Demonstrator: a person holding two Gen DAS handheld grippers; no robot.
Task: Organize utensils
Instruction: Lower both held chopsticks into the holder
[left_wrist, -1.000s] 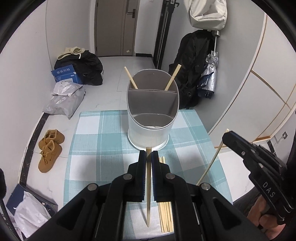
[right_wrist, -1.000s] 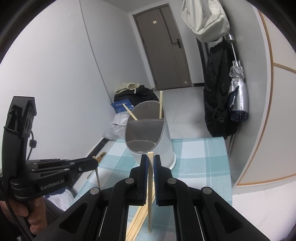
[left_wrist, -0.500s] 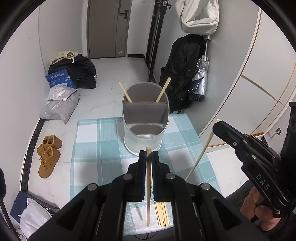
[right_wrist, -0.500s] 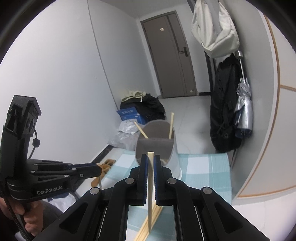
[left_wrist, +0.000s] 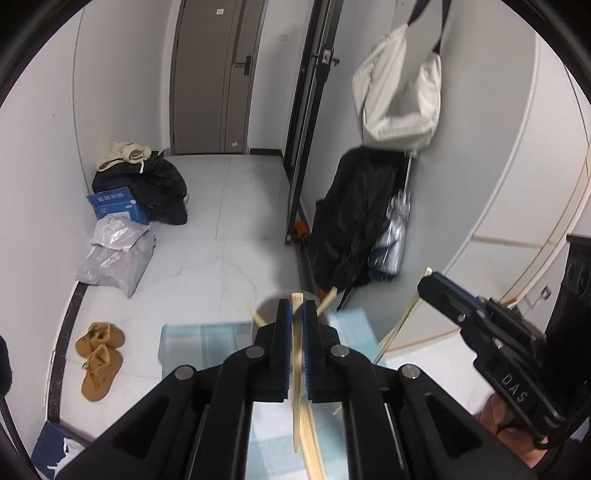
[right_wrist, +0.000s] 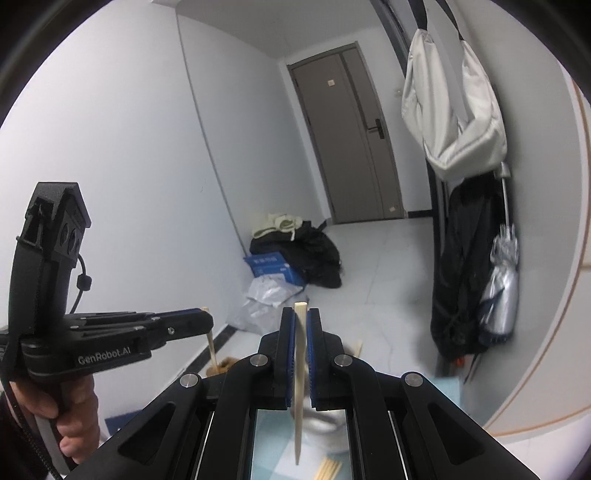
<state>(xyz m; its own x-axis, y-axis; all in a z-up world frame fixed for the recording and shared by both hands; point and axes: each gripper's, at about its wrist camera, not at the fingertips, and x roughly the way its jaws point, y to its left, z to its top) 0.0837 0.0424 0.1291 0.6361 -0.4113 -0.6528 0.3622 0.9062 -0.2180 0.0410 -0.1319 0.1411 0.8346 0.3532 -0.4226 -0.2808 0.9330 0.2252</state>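
A left hand-held gripper (left_wrist: 294, 314) clamps one pale chopstick (left_wrist: 295, 373) upright between its blue pads, above a teal-checked surface (left_wrist: 195, 339). At 12 o'clock from its tip, a grey utensil holder (left_wrist: 271, 308) already carries two sticks. Loose chopsticks (left_wrist: 314, 450) lie on the cloth at 6 o'clock. At 3 o'clock, the right hand-held gripper (right_wrist: 301, 325) is likewise closed on a single chopstick (right_wrist: 299, 387).

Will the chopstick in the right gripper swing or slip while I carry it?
The chopstick looks stiff and light, so it probably won't bend. The right gripper pinches it near its top; the long hanging end may pivot. Smooth wood could slip.
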